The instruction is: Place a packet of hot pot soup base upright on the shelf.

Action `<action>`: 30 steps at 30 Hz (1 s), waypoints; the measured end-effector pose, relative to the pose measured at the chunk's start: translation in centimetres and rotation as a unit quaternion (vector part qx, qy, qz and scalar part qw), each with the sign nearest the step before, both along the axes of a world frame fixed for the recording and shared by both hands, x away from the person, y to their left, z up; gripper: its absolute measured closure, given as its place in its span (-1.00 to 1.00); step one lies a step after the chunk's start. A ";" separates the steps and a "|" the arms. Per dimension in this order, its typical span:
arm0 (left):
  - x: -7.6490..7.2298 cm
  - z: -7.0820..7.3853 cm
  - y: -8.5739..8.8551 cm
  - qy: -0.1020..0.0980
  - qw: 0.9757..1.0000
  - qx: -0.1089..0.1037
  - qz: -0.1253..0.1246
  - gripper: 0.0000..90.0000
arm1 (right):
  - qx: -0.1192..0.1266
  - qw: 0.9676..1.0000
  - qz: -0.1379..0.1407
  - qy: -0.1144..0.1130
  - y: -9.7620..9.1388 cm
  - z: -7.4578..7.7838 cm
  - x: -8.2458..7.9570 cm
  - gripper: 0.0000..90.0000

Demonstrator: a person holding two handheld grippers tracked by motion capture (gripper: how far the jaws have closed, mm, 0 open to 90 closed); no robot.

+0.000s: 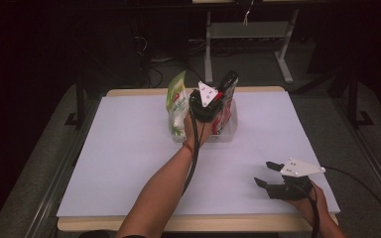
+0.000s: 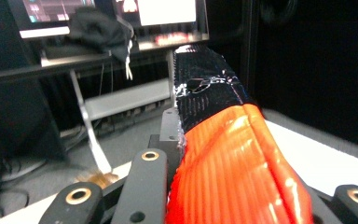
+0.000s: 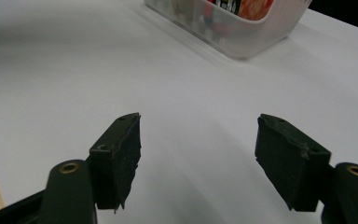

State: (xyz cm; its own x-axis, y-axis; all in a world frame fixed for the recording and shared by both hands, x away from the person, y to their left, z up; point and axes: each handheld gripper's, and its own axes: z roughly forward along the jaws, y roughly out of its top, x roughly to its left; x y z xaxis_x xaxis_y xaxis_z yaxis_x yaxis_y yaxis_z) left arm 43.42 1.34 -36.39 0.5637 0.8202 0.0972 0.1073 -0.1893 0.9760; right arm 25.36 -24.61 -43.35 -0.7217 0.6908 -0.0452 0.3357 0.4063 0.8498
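A clear plastic bin (image 1: 226, 134) stands at the far middle of the white table (image 1: 129, 163). A green and white snack bag (image 1: 177, 104) stands upright at the bin's left end, with a red packet beside it. My left gripper (image 1: 222, 93) hovers over the bin, shut on a glossy red-orange packet with a black top (image 2: 233, 158) that sticks up and away between the jaws. My right gripper (image 1: 264, 172) rests low near the table's front right, open (image 3: 198, 154) with nothing between its jaws. It faces the bin (image 3: 242, 37).
The table's wooden rim (image 1: 188, 223) shows along the front edge. Beyond the far edge is dark floor with a white desk frame (image 1: 208, 44) and cables. Monitors on a desk (image 2: 121, 18) show in the left gripper view.
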 end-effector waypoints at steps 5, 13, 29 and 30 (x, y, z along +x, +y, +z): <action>0.0 -0.7 0.7 -0.002 1.000 -0.015 -0.003 0.64 | -0.001 1.000 0.002 -0.003 0.0 0.1 -0.1 -0.31; -0.1 -1.2 1.0 0.007 1.000 -0.009 -0.014 0.64 | -0.002 1.000 0.001 -0.001 0.1 0.0 0.0 -0.31; -0.3 -1.4 1.3 -0.007 0.999 0.028 -0.036 0.55 | -0.006 1.000 0.003 -0.001 0.2 0.0 0.1 -0.31; -0.3 -1.4 1.3 -0.006 0.999 0.028 -0.036 0.54 | -0.007 1.000 0.003 0.000 0.2 -0.1 0.1 -0.31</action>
State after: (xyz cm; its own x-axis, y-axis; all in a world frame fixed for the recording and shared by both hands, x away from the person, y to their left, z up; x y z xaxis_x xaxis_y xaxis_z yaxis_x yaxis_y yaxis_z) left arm 43.11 2.66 -37.84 0.6194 0.7708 0.1488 0.0799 -0.2505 0.9648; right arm 25.41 -24.36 -43.40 -0.7253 0.6863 -0.0544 0.3333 0.4192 0.8445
